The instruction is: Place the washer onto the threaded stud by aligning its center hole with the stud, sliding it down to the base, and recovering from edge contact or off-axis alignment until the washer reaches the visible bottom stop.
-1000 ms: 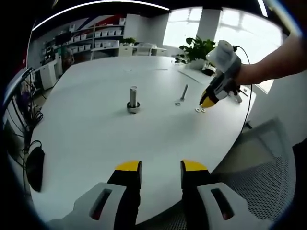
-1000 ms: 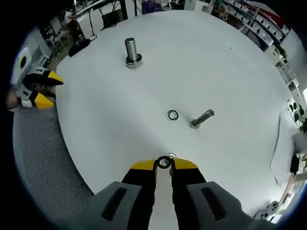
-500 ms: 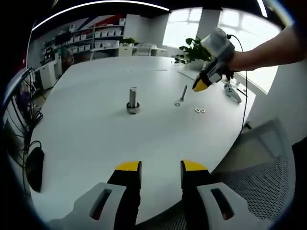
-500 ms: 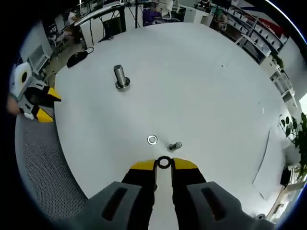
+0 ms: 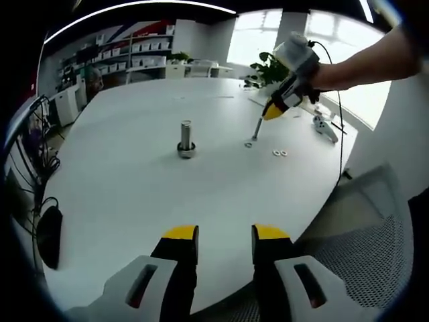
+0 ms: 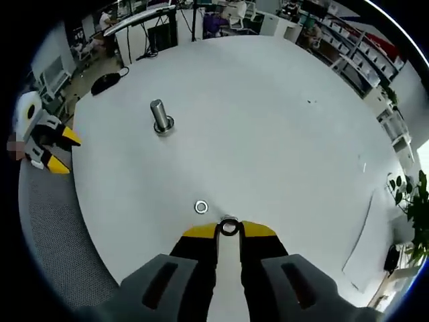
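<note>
An office with shelving and a potted plant surrounds a broad white tabletop (image 6: 268, 121), on which the threaded stud (image 6: 159, 117) stands upright, its long axis vertical. The right hand-held gripper (image 6: 228, 229) is clamped on the washer (image 6: 229, 227) at its tips, and the stud lies ahead and to the left of it, well apart. The left hand-held gripper (image 5: 224, 232), jaws parted and empty, hangs back from the stud; a spare washer (image 6: 201, 207) lies near the right one's tips.

Bright, even daylight from blown-out windows (image 5: 335, 40) behind the white table (image 5: 134, 174); soft, faint shadows; mild glare on the tabletop; strong fisheye bending toward the edges; centre sharp, far shelves (image 5: 127, 57) slightly soft.
</note>
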The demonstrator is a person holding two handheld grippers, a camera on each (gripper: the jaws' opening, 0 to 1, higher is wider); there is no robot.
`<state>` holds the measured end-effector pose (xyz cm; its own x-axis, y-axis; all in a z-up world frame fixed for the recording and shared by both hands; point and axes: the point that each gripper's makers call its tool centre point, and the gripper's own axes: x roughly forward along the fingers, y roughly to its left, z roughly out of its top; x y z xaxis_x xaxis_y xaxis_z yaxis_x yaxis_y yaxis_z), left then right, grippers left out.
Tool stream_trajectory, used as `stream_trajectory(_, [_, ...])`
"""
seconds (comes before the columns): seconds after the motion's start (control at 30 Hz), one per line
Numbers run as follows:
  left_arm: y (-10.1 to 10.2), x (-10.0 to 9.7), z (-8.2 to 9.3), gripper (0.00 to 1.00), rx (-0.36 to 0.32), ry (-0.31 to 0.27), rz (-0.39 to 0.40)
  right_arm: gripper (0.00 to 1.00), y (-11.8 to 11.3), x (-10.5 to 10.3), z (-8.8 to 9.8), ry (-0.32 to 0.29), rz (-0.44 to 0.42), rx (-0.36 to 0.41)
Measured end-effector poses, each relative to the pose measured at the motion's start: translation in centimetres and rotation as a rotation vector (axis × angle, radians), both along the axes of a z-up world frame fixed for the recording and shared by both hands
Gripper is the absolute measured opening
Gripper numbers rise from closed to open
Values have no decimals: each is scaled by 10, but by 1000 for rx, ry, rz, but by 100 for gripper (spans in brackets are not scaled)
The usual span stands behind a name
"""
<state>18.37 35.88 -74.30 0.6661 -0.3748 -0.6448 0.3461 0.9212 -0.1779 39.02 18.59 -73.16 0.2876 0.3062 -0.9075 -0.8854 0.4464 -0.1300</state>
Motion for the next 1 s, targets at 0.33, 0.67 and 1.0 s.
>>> stream_trajectory(0.33, [-1, 0, 0, 30, 2, 0, -6, 14, 2, 3, -5, 10, 18, -17])
stream_trajectory(0.67, [-1, -1, -2, 29, 1, 9, -6, 14, 3, 7, -17, 30, 23, -35])
stream_trajectory(1.0, [-5, -3, -4, 29, 9, 18, -35, 14, 9, 15, -39, 57, 57, -69])
